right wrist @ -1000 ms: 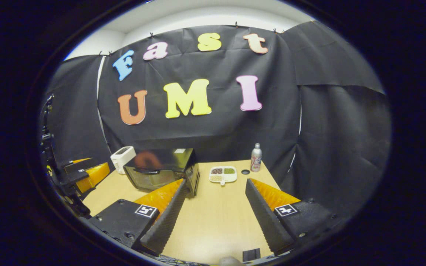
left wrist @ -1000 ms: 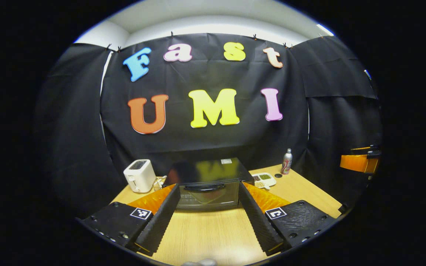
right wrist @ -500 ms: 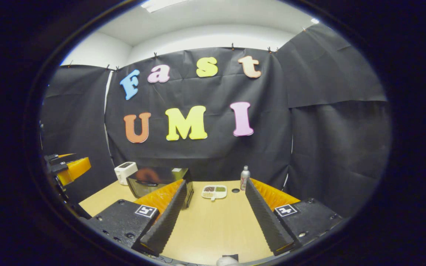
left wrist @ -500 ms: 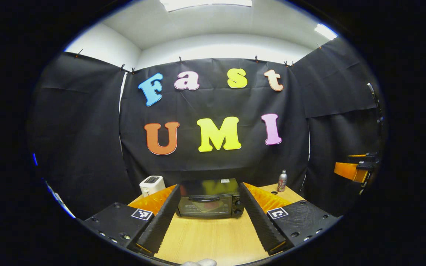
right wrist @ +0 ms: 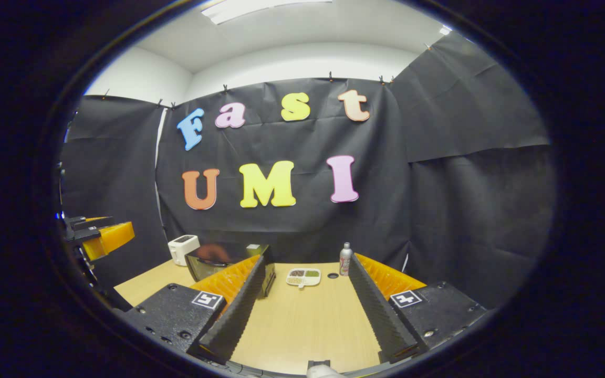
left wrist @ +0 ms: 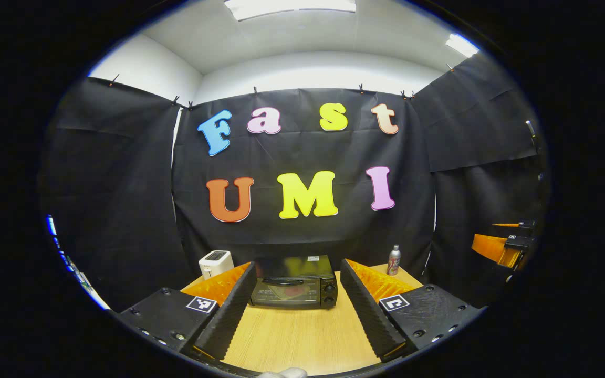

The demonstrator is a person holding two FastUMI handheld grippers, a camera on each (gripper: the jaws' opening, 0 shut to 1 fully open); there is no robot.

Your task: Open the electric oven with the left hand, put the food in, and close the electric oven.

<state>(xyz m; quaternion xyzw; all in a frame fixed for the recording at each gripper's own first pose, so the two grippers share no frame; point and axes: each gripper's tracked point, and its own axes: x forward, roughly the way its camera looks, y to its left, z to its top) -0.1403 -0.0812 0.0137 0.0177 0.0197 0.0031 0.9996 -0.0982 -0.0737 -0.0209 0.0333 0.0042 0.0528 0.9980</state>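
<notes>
- Both cameras are tilting up and drawing back compared with a second ago: the electric oven (left wrist: pixel 293 287) is shrinking in the left gripper view and more ceiling is coming into sight, so both hands are pulling away from the desk (left wrist: pixel 302 341).
- The oven is standing at the far side of the desk with its door shut and its handle across the top of the glass; something reddish is showing dimly through the glass, though I cannot tell whether it is food or a reflection.
- That pull-back, with the door shut, is fitting either a finished job or a pause before the door gets opened.
- The left gripper (left wrist: pixel 297 310) is holding its fingers wide apart with nothing between them; the right gripper (right wrist: pixel 305 315) is doing the same.
- The right gripper view is offering the divided white plate (right wrist: pixel 303 276) of food beside the oven, near a bottle (right wrist: pixel 345 259).
- The left gripper view is facing the oven's front squarely, with the toaster (left wrist: pixel 215 263) beside it.
</notes>
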